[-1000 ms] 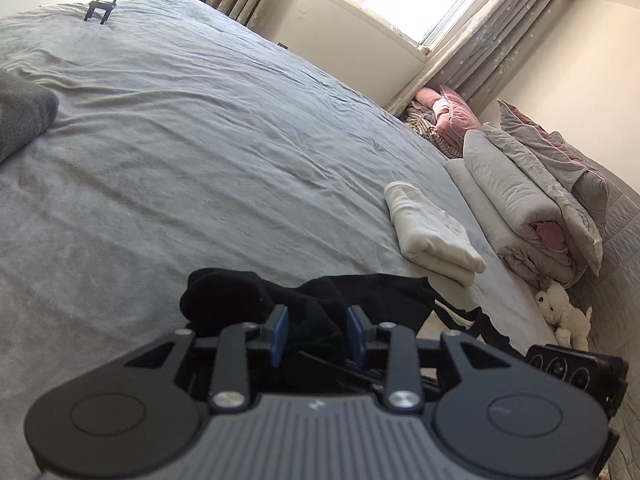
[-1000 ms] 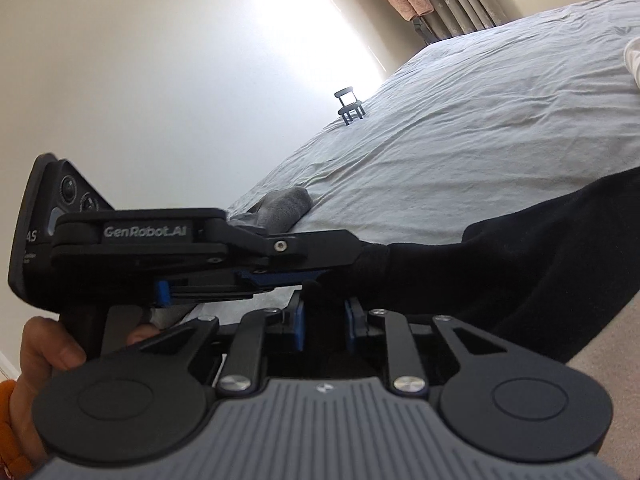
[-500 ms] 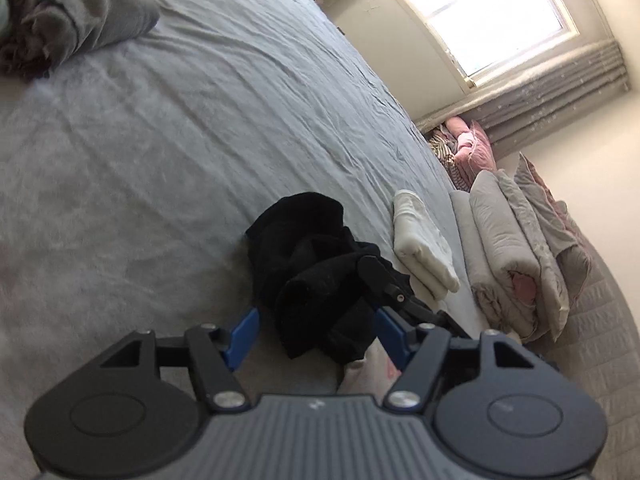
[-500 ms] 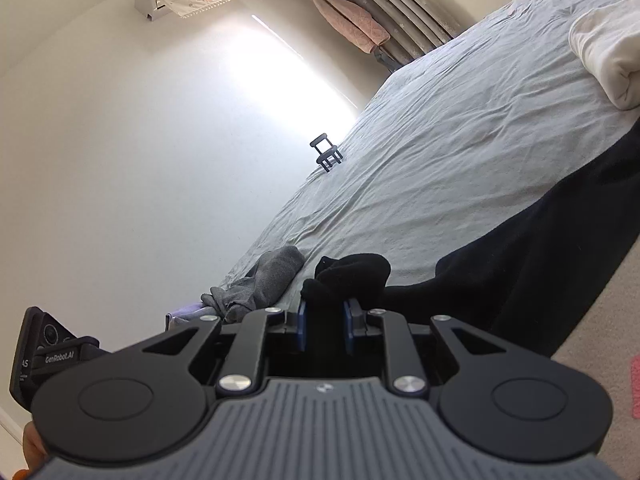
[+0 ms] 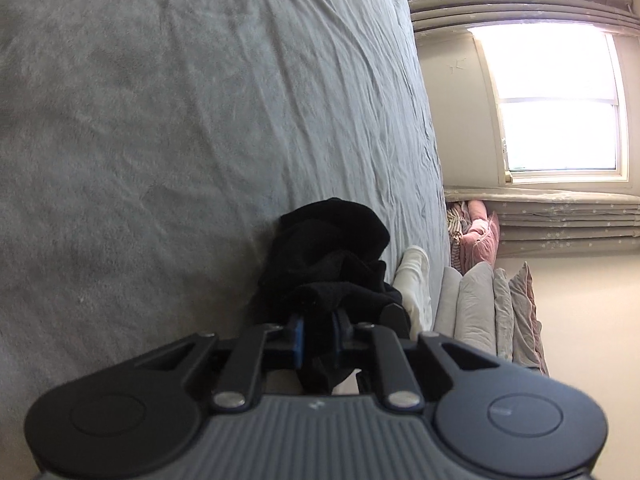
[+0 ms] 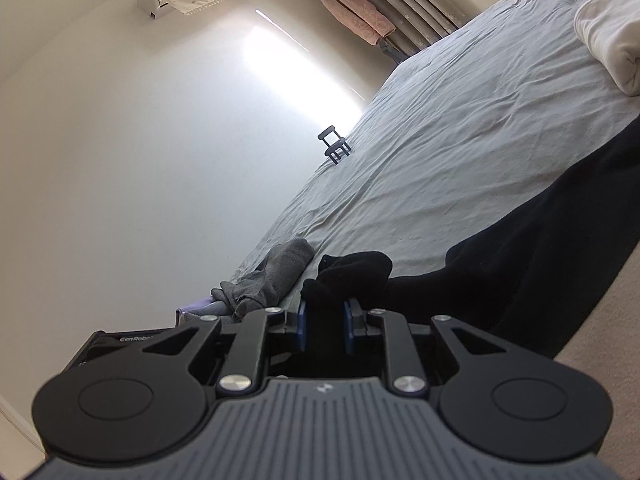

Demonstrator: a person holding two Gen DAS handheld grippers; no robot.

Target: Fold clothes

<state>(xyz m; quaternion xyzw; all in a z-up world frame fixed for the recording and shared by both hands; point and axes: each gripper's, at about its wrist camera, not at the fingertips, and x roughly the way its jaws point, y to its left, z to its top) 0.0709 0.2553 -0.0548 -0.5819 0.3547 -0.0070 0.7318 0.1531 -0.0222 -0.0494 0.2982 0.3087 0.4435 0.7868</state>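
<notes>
We have both the left hand-held gripper (image 5: 318, 330) and the right hand-held gripper (image 6: 324, 324) clamped on the bunched black garment (image 5: 332, 248) over the bed (image 5: 160, 120), which next needs spreading flat.

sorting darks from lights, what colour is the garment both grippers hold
Black, plain; the black fabric garment shows best in the right wrist view.

Black garment (image 5: 332, 256), bunched, on gray bed, edges clamped by both grippers.

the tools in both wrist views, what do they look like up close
Both match: the left tool and right tool each have a ribbed grey body, two round black discs at the sides, black linkage arms with silver screws, and two black fingers faced with blue pads. A small white logo sits mid-body. The black unit at the right view's lower left reads "GenRobo".
</notes>
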